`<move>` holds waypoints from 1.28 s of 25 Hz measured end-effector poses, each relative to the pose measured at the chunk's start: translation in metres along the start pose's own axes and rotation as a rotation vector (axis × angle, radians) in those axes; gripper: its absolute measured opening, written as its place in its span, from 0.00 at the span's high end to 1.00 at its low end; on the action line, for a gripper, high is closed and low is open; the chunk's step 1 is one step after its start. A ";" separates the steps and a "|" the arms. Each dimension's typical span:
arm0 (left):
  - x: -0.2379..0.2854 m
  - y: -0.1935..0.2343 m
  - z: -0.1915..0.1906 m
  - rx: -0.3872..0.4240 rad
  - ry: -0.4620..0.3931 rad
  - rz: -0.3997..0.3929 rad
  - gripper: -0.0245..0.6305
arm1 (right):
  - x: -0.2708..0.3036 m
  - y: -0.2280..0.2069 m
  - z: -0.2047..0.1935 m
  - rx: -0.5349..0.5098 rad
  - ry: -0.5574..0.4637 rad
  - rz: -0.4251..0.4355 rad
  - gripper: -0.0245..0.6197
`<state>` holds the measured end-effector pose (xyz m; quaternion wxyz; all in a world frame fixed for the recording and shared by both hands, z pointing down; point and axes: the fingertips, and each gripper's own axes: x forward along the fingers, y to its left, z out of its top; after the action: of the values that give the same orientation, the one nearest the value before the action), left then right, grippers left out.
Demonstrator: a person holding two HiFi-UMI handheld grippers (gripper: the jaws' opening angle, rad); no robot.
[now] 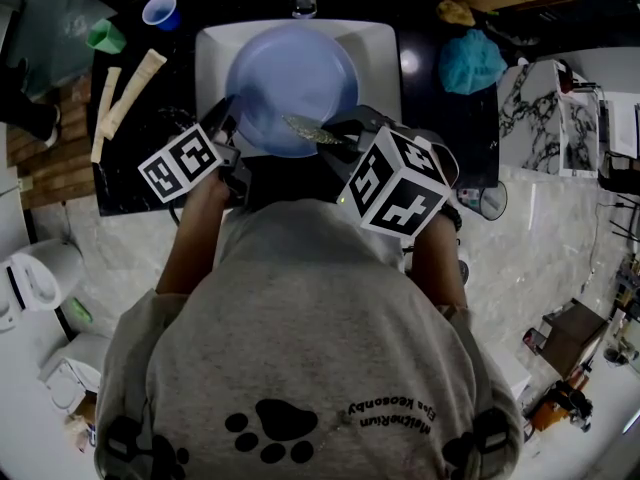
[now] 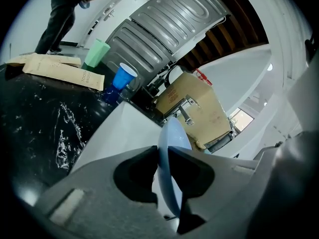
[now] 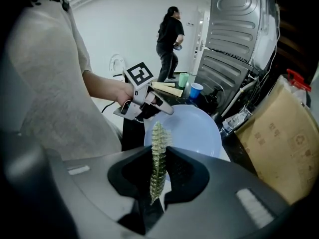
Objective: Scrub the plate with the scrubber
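Overhead, the blue plate [image 1: 291,88] is seen over the white sink [image 1: 215,48], gripped at its near-left rim by the left gripper [image 1: 228,128]. The scrubber [image 1: 312,130], pinched in the right gripper [image 1: 340,133], is seen across the plate's near edge. From the left gripper view, the jaws are clamped on the plate's rim. From the right gripper view, the scrubber is squeezed edge-on between the jaws, the plate just behind.

My right hand-held gripper [image 3: 159,153] was clamped on the green scrubber [image 3: 158,133], which stood on edge between the jaws, in front of the pale blue plate [image 3: 194,128]. The left hand-held gripper [image 3: 158,109] sat at the plate's left rim. Beyond the plate stood a blue cup [image 3: 196,90] and a green cup [image 3: 183,79].
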<state>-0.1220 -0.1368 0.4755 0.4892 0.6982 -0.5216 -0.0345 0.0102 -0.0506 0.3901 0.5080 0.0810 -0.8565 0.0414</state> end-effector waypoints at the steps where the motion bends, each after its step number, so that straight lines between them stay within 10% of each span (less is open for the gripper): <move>1: 0.001 0.002 -0.002 0.004 0.007 0.006 0.87 | 0.001 -0.001 0.000 0.004 0.000 -0.002 0.85; 32: 0.099 0.054 -0.032 0.038 0.239 0.129 0.87 | -0.011 -0.065 -0.019 0.152 -0.119 -0.203 0.85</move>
<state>-0.0966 -0.1897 0.5767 0.5356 0.6715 -0.5040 0.0905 0.0433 -0.1101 0.3887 0.4502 0.2079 -0.8670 0.0496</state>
